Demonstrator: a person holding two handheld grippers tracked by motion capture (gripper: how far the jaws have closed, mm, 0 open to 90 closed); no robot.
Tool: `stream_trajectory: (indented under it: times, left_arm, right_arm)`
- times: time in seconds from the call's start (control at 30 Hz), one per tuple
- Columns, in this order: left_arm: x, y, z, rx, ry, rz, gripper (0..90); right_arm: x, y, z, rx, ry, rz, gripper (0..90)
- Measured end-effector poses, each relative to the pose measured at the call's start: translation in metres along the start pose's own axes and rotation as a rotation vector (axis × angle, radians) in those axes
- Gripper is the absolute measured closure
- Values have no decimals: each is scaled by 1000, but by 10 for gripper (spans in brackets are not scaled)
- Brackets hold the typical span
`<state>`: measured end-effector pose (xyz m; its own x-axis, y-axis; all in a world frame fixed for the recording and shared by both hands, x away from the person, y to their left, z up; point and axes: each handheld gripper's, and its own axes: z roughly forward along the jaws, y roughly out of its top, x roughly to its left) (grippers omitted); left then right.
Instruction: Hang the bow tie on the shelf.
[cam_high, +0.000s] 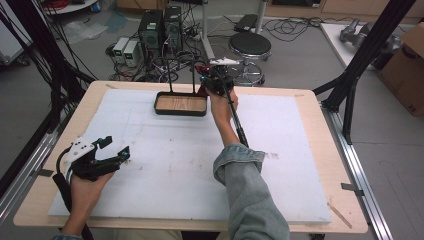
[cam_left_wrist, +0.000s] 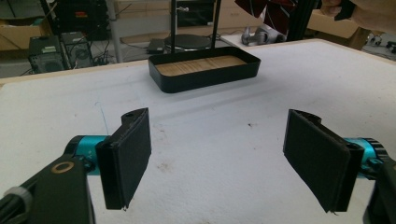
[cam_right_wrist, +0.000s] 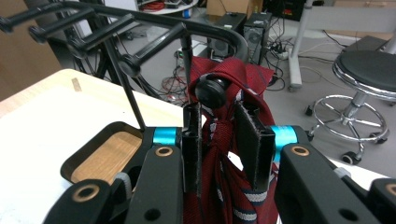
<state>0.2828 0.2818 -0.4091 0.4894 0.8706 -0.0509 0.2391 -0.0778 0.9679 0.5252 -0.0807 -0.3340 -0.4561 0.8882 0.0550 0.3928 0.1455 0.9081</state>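
High view: black tray (cam_high: 180, 111) w/ wood base; right claw (cam_right_wrist: 220, 140) clamped on red tie (cam_right_wrist: 233, 84); left claw (cam_left_wrist: 217, 158) wide, empty

Grey floor beyond the table (cam_high: 310, 100) holds computer towers (cam_high: 160, 30), tangled cables and a round stool (cam_high: 250, 46)

The room is bright with soft, even light from above. In the high view the white mat (cam_high: 170, 150) looks pale and a bit washed out, and shadows on it are faint. The picture is soft and a little grainy. In the left gripper view the tray (cam_left_wrist: 204, 70) casts a weak shadow. In the right gripper view the red tie (cam_right_wrist: 224, 140) is sharp, and the stool (cam_right_wrist: 369, 70) behind it is blurry.
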Motion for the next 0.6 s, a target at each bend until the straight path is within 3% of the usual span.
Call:
stream_trajectory:
  times: [0.3, 0.6]
  left_arm:
    - [0, 0, 0, 1, 1, -3, 238]
    - [0, -1, 0, 0, 3, -3, 238]
  right_arm:
    - [-2, -1, 1, 5, -10, 4, 666]
    - [0, 0, -5, 22, 11, -1, 604]
